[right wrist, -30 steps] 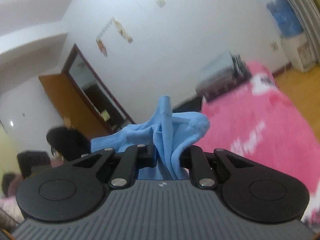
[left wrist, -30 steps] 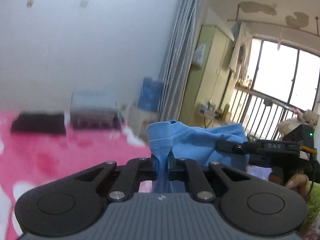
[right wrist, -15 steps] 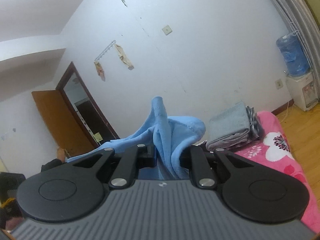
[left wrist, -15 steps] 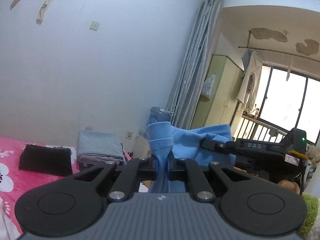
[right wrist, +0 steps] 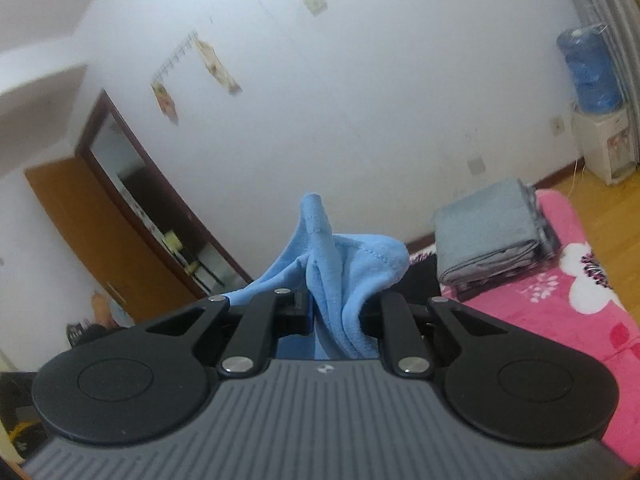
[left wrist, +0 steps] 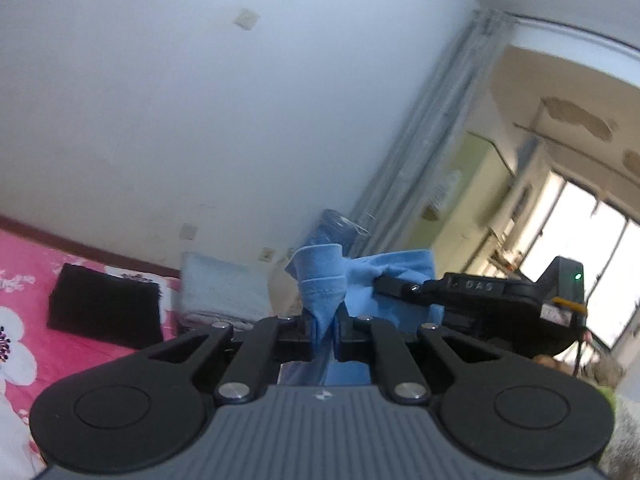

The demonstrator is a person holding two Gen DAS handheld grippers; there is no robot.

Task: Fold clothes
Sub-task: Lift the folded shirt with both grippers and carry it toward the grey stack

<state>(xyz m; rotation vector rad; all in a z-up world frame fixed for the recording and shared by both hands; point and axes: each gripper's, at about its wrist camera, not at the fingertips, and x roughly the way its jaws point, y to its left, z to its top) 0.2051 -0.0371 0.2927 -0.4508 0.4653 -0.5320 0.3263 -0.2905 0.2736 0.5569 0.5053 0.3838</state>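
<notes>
The left hand-held gripper is clamped on a bunched edge of the blue garment, whose cloth rises above the closed jaws toward 12 o'clock. At 3 o'clock in the left wrist view, the right hand-held gripper also bites into the same garment, so the cloth hangs lifted between the two, clear of the bed. In the right wrist view that gripper is pinched on a thick fold of the blue cloth. On the pink floral bed, a folded grey stack lies at 2 o'clock, and a folded black item sits just beside it. A blue water bottle stands on its dispenser near the grey curtain.
</notes>
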